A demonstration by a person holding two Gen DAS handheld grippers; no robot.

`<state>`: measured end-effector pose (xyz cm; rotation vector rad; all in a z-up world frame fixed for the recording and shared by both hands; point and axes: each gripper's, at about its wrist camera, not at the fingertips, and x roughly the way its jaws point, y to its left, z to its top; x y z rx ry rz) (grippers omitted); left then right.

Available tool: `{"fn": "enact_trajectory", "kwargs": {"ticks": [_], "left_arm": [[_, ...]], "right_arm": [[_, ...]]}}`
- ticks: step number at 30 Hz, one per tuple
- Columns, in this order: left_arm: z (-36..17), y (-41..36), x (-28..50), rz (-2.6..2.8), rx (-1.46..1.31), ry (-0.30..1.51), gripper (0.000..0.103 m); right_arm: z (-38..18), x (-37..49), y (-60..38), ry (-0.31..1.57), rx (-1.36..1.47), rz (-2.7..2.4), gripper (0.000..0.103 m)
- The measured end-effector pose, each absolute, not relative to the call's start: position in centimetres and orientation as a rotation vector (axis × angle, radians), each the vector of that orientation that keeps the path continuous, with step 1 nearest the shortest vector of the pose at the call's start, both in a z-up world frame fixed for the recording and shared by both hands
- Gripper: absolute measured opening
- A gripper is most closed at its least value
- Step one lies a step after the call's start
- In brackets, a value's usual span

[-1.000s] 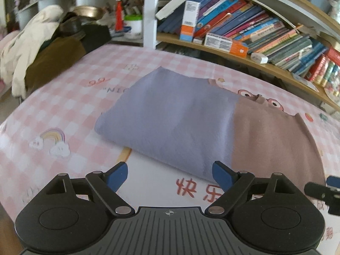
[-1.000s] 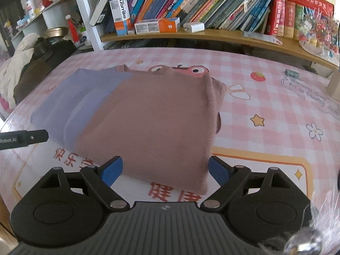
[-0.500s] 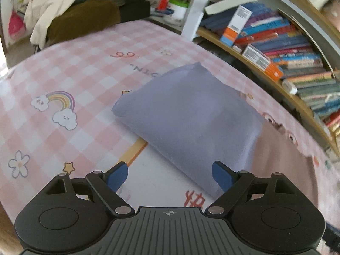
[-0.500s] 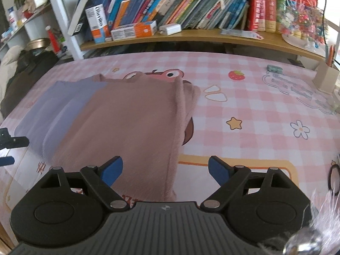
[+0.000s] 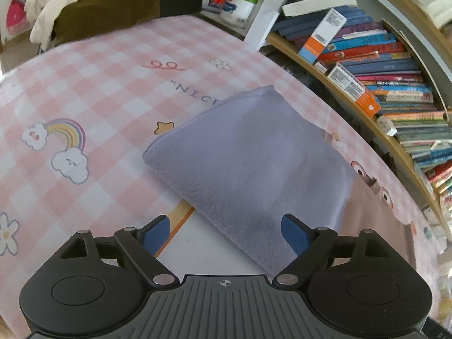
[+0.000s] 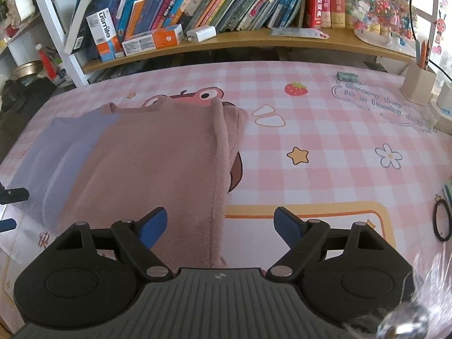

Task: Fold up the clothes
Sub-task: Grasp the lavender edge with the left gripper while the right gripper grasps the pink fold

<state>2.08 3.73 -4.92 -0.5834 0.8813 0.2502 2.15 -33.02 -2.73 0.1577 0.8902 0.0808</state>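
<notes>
While the two-tone garment (image 6: 147, 163) lies flat mid-table (image 6: 325, 130), half folded, both grippers stage at its ends. Left gripper (image 5: 226, 230) wide, empty, over the lilac near corner at 6 o'clock. Right gripper (image 6: 220, 224) wide, jaws just closing slightly, straddling the brown edge, no pinch. Next, likely: pinch ends, fold over. Fabric soft, fleecy, rectangular.

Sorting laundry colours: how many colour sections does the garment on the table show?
2: a lilac section at its left, a brown section at its right; folded-under parts may hide more.
</notes>
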Motion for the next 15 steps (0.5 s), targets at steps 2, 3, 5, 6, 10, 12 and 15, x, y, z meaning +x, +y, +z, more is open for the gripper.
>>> {"fn": "enact_trajectory", "kwargs": {"ticks": [2, 3, 5, 6, 10, 12, 15], "left_arm": [[-5.1, 4.5, 1.8, 0.253, -0.661, 0.863, 0.088], [-5.2, 4.8, 1.7, 0.258, -0.707, 0.851, 0.087], [-5.4, 5.6, 1.5, 0.268, -0.800, 0.826, 0.086], [-5.5, 6.0, 1.5, 0.271, -0.843, 0.813, 0.086], [-6.0, 7.5, 2.0, 0.287, -0.942, 0.788, 0.060], [-6.2, 7.9, 2.4, 0.299, -0.967, 0.788, 0.051], [-6.5, 8.5, 2.9, 0.314, -0.997, 0.791, 0.036]], "right_arm": [[-2.9, 2.3, -32.9, 0.902, 0.165, 0.077, 0.078], [-3.0, 2.4, -32.9, 0.909, 0.171, 0.075, 0.075], [-3.2, 2.5, -32.9, 0.922, 0.185, 0.068, 0.070], [-3.3, 2.6, -32.9, 0.927, 0.192, 0.065, 0.068], [-3.5, 2.9, -32.6, 0.937, 0.206, 0.066, 0.057], [-3.5, 3.1, -32.4, 0.942, 0.205, 0.068, 0.052], [-3.6, 3.3, -32.2, 0.951, 0.210, 0.073, 0.046]]}}
